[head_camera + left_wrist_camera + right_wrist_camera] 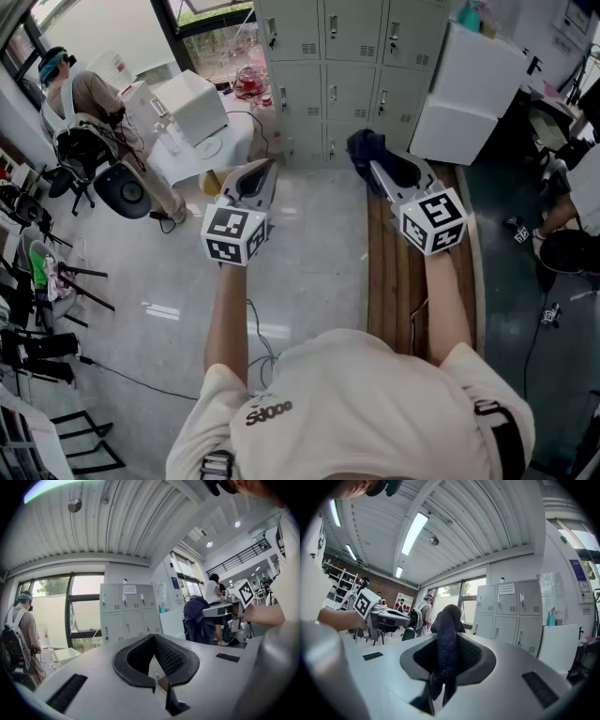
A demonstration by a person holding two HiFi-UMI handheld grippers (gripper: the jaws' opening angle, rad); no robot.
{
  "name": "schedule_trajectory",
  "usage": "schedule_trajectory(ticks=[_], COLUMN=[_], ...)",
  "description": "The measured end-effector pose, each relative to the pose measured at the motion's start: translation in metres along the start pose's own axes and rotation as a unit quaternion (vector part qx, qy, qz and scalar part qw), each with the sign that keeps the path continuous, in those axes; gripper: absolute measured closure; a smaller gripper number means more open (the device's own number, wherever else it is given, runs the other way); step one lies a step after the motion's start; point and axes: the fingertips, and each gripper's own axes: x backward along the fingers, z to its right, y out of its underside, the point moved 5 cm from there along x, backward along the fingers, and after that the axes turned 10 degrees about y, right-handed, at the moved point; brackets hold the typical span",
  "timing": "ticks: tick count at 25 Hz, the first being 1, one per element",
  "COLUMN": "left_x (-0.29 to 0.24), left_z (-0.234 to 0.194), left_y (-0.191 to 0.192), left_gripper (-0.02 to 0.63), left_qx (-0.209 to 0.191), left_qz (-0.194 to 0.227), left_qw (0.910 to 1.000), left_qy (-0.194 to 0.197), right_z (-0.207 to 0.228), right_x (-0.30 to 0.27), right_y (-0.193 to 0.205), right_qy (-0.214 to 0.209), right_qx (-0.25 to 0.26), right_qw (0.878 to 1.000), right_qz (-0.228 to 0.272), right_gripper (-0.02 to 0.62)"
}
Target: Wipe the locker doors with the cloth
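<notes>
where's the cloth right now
The dark blue fabric cloth is pinched in the right tool, right of centre in the head view, in front of the grey metal lockers.

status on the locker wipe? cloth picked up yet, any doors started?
Done: the cloth is picked up, clamped in the right gripper. In hand: both grippers point toward the lockers but are short of them; the left gripper is shut and empty. Left: all the wiping, since the cloth touches no door.

Dark cloth [364, 145] clamped by right gripper [373, 167], near grey lockers [337, 56], left gripper [263, 173] alongside, pale floor [314, 253] below
</notes>
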Motion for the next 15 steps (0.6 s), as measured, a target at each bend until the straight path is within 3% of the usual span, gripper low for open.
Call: schedule_trajectory(ticks=[15], left_x=[-0.024], left_z=[0.015], left_y=[0.010], left_gripper=[0.588], left_qx=[0.003], left_qz=[-0.012], left_qw=[0.9999], left_qy=[0.009], right_z=[0.027], right_x=[0.008], right_y=[0.021], right_qy=[0.006], right_qx=[-0.019], right_qw=[1.000], right_qz=[-0.017], right_gripper=[0.518])
